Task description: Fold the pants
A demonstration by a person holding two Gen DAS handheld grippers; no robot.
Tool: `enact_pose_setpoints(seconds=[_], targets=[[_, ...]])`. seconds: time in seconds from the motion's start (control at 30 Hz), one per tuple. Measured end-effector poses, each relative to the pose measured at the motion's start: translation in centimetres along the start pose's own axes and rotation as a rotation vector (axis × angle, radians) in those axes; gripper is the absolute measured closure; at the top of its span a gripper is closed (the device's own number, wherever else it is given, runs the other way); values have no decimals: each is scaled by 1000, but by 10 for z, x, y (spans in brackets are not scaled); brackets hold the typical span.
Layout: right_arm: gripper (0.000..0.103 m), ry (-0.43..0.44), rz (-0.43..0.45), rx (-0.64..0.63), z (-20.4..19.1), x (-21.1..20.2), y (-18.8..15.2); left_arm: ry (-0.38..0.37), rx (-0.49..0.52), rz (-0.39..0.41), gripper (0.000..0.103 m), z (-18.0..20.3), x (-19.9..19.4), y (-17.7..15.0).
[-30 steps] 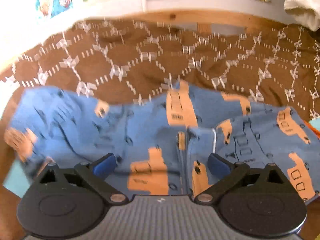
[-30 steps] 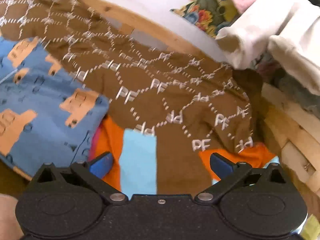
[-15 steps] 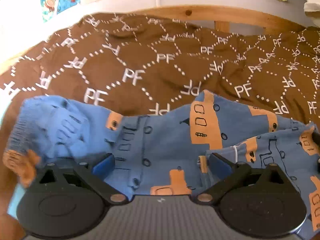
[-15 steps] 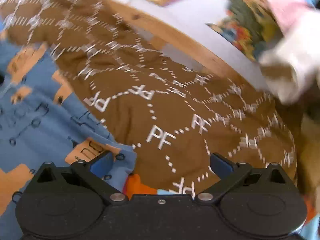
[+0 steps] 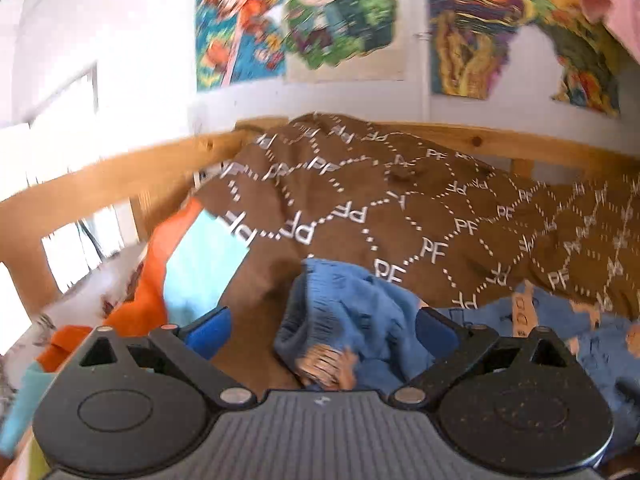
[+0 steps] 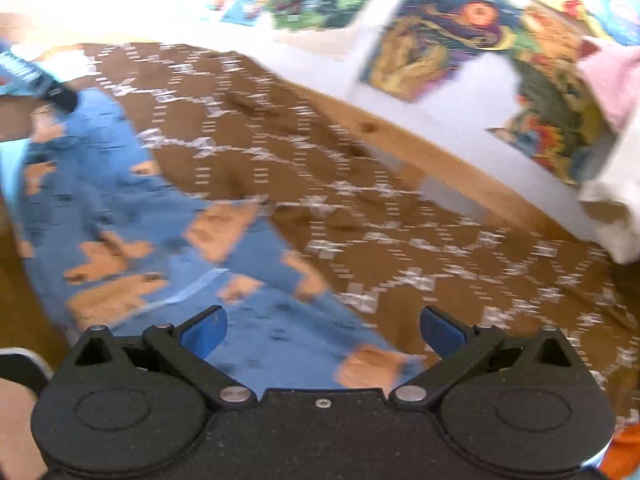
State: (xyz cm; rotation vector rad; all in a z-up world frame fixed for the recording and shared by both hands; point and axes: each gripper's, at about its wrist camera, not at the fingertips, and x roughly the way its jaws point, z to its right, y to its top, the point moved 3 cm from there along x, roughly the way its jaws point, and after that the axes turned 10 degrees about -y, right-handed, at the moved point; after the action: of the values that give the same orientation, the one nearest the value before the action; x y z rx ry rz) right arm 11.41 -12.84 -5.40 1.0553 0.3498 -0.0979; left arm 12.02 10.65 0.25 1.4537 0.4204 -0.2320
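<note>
The blue pants point(image 5: 360, 312) with orange truck prints lie on a brown blanket point(image 5: 360, 200). Their bunched left end sits between the fingers of my left gripper point(image 5: 322, 330). Its jaws are closing but still wide, and the blue pads point(image 5: 208, 330) are not pressing the cloth. In the right wrist view the pants point(image 6: 120, 208) stretch from upper left down under my right gripper point(image 6: 323, 334). It stands open just above the cloth, holding nothing. That view is blurred by motion.
A wooden bed rail point(image 5: 120, 168) runs behind the blanket, below a wall with colourful posters point(image 5: 300, 20). Orange and light blue cloth point(image 5: 192, 264) lies left of the pants. White and pink laundry point(image 6: 616, 140) is piled at the right. A hand point(image 6: 14, 420) shows at the lower left.
The left view has swung left from the middle of the pants to their bunched left end. The right view has shifted left from the blanket's edge to over the pants.
</note>
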Motion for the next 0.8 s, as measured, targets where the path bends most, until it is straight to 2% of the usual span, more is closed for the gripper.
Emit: enact_pose_setpoints(seconds=[0.1, 0.17, 0.37, 0.4, 0.53, 0.6, 0.63, 0.7, 0.8], targets=[[1, 43, 7, -77, -25, 0, -1, -55, -95, -40, 20, -21, 18, -4], [1, 45, 15, -140, -38, 0, -4, -80, -146, -37, 20, -34, 25, -8], [1, 38, 6, -110, -38, 3, -1, -144, -142, -44, 21, -36, 24, -11], [1, 32, 8, -106, -36, 4, -1, -152, -151, -47, 27, -35, 22, -11], [1, 31, 2, -139, -42, 7, -4, -143, -194, -53, 39, -37, 19, -12], [1, 26, 3, -151, -44, 8, -6, -123, -225, -59, 52, -41, 18, -12], [1, 26, 2, -152, -44, 8, -6, -115, -243, -63, 54, -44, 18, -11], [1, 30, -1, -146, -43, 9, -6, -110, -267, -74, 70, -46, 19, -9], [1, 34, -8, -141, -43, 10, -7, -94, -291, -95, 81, -42, 20, -7]])
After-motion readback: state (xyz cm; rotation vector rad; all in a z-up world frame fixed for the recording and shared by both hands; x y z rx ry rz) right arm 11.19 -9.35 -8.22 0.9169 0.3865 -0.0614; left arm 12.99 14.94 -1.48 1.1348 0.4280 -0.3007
